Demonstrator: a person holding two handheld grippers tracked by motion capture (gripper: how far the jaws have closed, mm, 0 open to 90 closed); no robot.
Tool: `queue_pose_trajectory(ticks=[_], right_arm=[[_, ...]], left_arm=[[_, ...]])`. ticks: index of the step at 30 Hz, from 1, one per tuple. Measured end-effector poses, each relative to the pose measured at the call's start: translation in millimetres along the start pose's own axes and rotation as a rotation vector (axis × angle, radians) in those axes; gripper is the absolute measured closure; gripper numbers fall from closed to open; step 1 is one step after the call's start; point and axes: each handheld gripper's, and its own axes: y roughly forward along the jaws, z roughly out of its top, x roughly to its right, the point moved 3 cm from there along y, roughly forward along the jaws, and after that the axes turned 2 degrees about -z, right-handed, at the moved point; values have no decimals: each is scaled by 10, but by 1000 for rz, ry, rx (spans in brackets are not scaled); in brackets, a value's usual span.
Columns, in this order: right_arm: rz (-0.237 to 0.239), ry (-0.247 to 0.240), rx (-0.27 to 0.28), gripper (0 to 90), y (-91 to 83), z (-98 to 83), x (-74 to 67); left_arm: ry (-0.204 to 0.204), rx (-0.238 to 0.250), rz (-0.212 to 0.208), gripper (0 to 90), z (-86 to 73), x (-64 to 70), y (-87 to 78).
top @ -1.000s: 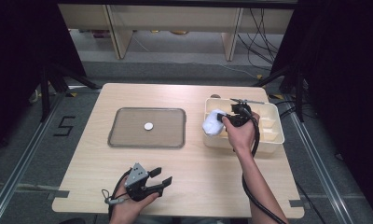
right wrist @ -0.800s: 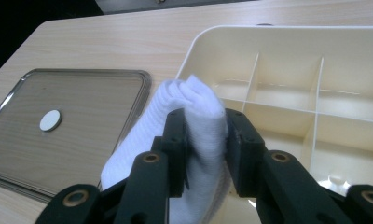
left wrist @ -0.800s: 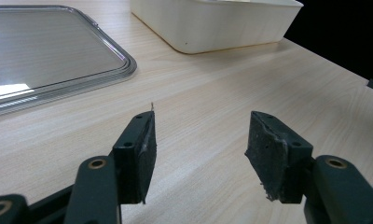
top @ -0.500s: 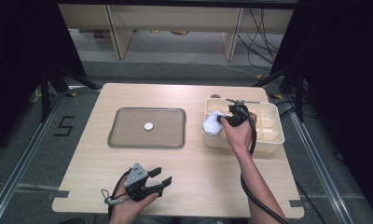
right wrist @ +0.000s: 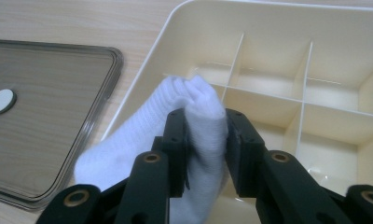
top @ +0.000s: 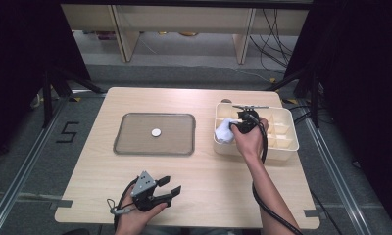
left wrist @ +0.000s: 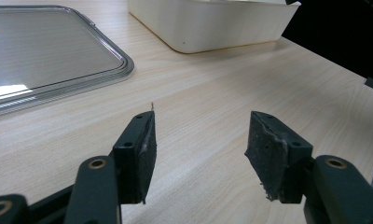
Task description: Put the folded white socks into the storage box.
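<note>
Right gripper view: I have the white sock [right wrist: 194,112] pinched between my right gripper [right wrist: 205,144] and its two black pads, the jaws partly closed on a bunched fold while the rest of the fabric hangs down toward 7 o'clock. The sock sits over the near-left corner of the cream divided bin [right wrist: 315,28], above its rim, with the bin's compartments spread from 12 to 3 o'clock beyond the jaws. At 9 o'clock lies the clear tray [right wrist: 58,84] with a small white disc [right wrist: 1,101] on it.

From the high view, the sock [top: 224,130] shows at the bin's [top: 287,147] left end, at 9 o'clock of my right gripper [top: 239,124]. The tray [top: 135,144] rests well apart at mid-table, the disc [top: 156,132] at its centre.

My left gripper [top: 167,188] rests low on the wooden table [top: 223,186] near its front edge, at 6 o'clock of the tray. Its jaws stand wide apart with nothing between them, the left gripper [left wrist: 201,144] view confirming bare wood in the gap.
</note>
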Motion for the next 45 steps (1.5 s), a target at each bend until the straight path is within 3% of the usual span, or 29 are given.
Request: queue_pose_trajectory(ticks=[1,2,4,5,7,8,12,15,20,24,33,38,45], right_arm=[[-2,10,-15,719,-5,0,-17],[-13,-36,-2,719,17,-5,3],[-23,-66,1,719,29,-9,-11],[-22,-41,-18,719,14,-9,-37],[-27,-60,3,718,30,-2,-43],[-26,-95,4,717,35,-1,-24],[-26,-93,-18,714,14,1,-87],[-42,-130,-22,714,27,-5,-129],[-56,-183,-29,716,39,-17,-179],[-51,-169,-42,718,49,-29,-199],[-59,-215,-60,718,39,-37,-229],[-64,-209,-66,717,45,-46,-256],[-73,-236,-67,717,64,-64,-258]], left_arm=[[1,0,-1,417,0,-1,2],[0,-1,-1,417,0,-1,3],[2,-4,1,417,1,1,0],[1,-4,1,417,0,2,-1],[1,-4,0,417,-1,2,0],[2,-4,0,417,-2,2,1],[-12,-12,13,417,-7,16,4],[12,-15,6,417,-7,3,4],[5,-17,3,417,-9,12,7],[5,-17,2,417,-11,14,8],[3,-17,0,417,-12,19,11],[5,-19,3,417,-9,20,6],[4,-17,-1,417,-11,21,11]])
